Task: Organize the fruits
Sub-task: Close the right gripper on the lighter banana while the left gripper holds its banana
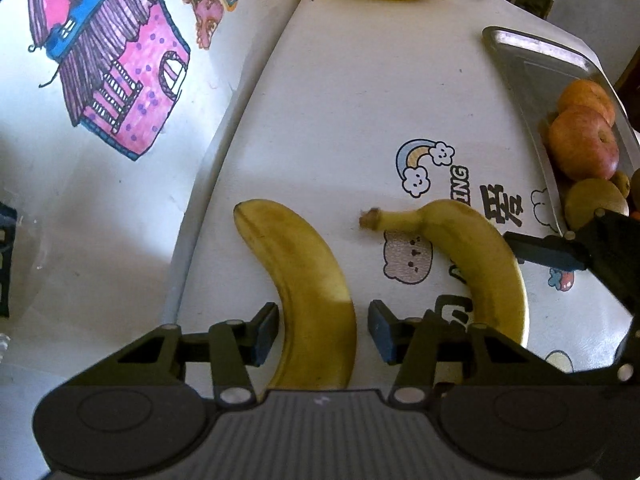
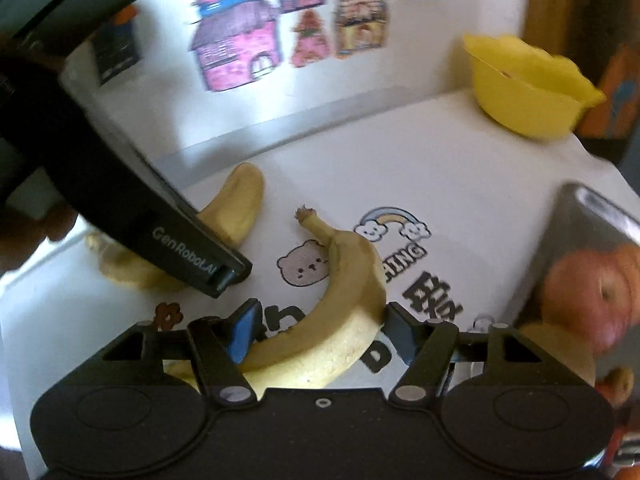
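Observation:
Two bananas lie on the white printed table. The left banana (image 1: 304, 280) lies between the fingers of my left gripper (image 1: 323, 330), which is open with gaps on both sides. The right banana (image 1: 480, 256) lies beside it. In the right wrist view my right gripper (image 2: 320, 328) is open around this stemmed banana (image 2: 340, 320), its pads close to the peel. The left banana (image 2: 240, 204) shows beyond, partly hidden by the left gripper's body (image 2: 192, 256).
A metal tray (image 1: 532, 64) at the right holds an apple (image 1: 584, 148), an orange (image 1: 586, 98) and kiwis (image 1: 592, 204). A yellow bowl (image 2: 528, 84) stands at the table's back. Colourful house drawings (image 1: 116, 68) hang on the wall behind the table edge.

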Available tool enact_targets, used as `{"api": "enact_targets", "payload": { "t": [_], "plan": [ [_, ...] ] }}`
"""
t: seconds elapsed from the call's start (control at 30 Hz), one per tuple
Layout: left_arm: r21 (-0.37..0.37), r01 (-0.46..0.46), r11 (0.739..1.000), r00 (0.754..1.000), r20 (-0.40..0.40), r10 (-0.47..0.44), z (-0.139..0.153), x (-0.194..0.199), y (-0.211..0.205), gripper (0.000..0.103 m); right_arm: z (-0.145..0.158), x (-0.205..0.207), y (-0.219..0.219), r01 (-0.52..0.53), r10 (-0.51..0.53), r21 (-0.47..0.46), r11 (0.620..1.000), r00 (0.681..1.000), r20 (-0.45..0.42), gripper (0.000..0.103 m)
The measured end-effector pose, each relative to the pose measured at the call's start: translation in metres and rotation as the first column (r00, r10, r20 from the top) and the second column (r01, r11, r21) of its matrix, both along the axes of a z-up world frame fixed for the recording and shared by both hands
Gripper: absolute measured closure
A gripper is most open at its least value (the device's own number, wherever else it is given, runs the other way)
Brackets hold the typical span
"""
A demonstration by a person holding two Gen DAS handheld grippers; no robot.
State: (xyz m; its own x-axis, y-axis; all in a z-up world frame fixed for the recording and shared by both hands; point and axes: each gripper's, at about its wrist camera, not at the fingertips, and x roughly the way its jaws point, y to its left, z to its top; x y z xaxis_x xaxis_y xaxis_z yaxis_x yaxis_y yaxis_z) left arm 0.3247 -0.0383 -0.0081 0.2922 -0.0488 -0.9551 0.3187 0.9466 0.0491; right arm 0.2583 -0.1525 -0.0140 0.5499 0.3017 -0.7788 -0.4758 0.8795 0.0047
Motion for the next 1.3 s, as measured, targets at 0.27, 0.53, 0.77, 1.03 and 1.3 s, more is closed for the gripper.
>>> {"api": "enact_targets", "payload": {
  "t": [0.27,0.53,0.77,1.03,1.3],
  "plan": [
    [-0.016,-0.027,1.0,1.0,0.009,0.027,0.0,0.001,-0.002,0.051,-0.001,0.004,-0.01,0.157,-0.156,0.006,0.988,0.985,-0.077,0.044],
    [-0.007,-0.025,1.0,0.999,0.022,0.026,0.0,0.0,-0.003,0.05,-0.008,0.001,0.011,0.283,-0.282,-0.041,0.958,0.959,0.016,0.035],
    [-0.015,-0.032,0.999,0.999,0.027,0.033,0.0,-0.001,-0.001,0.058,-0.008,-0.01,0.002,0.305,-0.305,0.01,0.952,0.952,0.03,0.049],
    [-0.007,-0.05,0.999,0.998,0.03,0.05,0.003,0.0,-0.003,0.065,-0.007,-0.013,0.007,0.294,-0.294,0.012,0.956,0.955,0.039,0.065],
    [-0.028,-0.068,0.997,0.998,0.011,0.068,0.004,-0.002,-0.003,0.065,-0.008,-0.016,0.005,0.316,-0.317,0.029,0.948,0.947,0.046,0.066]
  ]
}}
